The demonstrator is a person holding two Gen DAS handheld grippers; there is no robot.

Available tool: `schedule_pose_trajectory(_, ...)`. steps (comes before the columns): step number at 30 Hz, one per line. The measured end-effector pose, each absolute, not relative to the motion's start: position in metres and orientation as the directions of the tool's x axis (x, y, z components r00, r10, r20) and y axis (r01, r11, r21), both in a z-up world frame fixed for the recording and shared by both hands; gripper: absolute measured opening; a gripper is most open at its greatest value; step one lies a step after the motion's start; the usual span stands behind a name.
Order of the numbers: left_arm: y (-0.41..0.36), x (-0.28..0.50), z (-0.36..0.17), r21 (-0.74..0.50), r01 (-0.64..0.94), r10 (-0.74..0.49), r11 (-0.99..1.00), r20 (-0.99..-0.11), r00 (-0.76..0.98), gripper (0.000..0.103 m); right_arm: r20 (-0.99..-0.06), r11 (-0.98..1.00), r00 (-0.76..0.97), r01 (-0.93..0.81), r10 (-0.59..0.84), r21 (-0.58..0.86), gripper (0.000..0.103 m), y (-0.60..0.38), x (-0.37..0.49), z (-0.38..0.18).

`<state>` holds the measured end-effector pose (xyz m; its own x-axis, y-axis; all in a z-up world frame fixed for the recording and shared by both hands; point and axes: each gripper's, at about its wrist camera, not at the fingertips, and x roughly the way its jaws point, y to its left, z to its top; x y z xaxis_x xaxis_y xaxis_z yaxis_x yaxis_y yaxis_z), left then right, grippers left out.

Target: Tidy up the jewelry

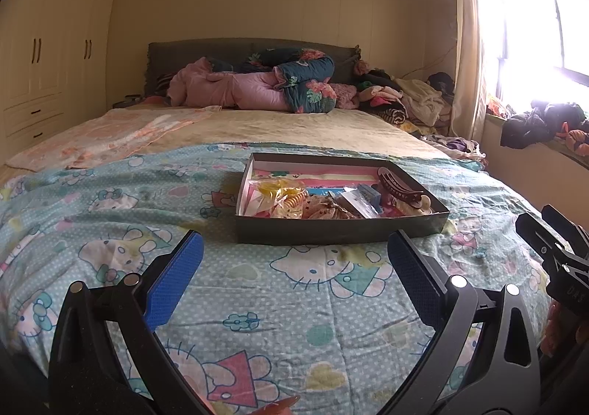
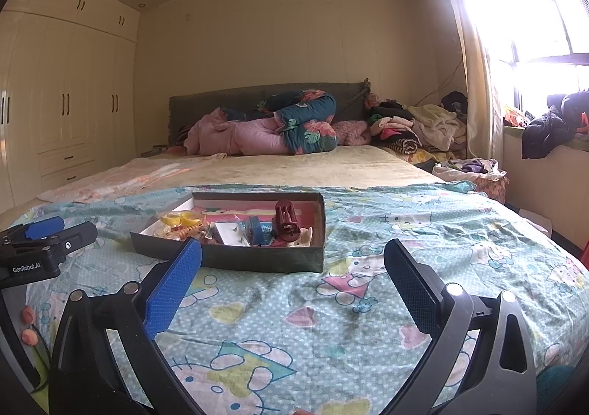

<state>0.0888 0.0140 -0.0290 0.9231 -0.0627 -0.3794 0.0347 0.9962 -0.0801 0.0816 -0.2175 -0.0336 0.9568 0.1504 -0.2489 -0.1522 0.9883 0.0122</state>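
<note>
Cartoon-cat bedspread (image 1: 110,201) under both grippers. Shallow dark box (image 1: 342,229) ahead of left gripper (image 1: 294,256), ahead-left of right gripper (image 2: 292,260); holds dark red claw clip (image 1: 399,183), blue clip (image 1: 370,196), yellow rings (image 1: 279,188), packets. Right view shows red clip end-on plus left gripper at far left edge; left view shows clip's long curved side. Both grippers low over spread, jaws spread wide, holding nothing.
</note>
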Motion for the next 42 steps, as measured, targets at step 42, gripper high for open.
schedule_pose_trajectory(42, 0.0145, 0.0879, -0.0278, -0.075, 0.031, -0.057, 0.997, -0.375, 0.925, 0.092, -0.254, 0.988, 0.956, -0.152, 0.15, 0.013, 0.097, -0.2185, 0.0793, -0.0344)
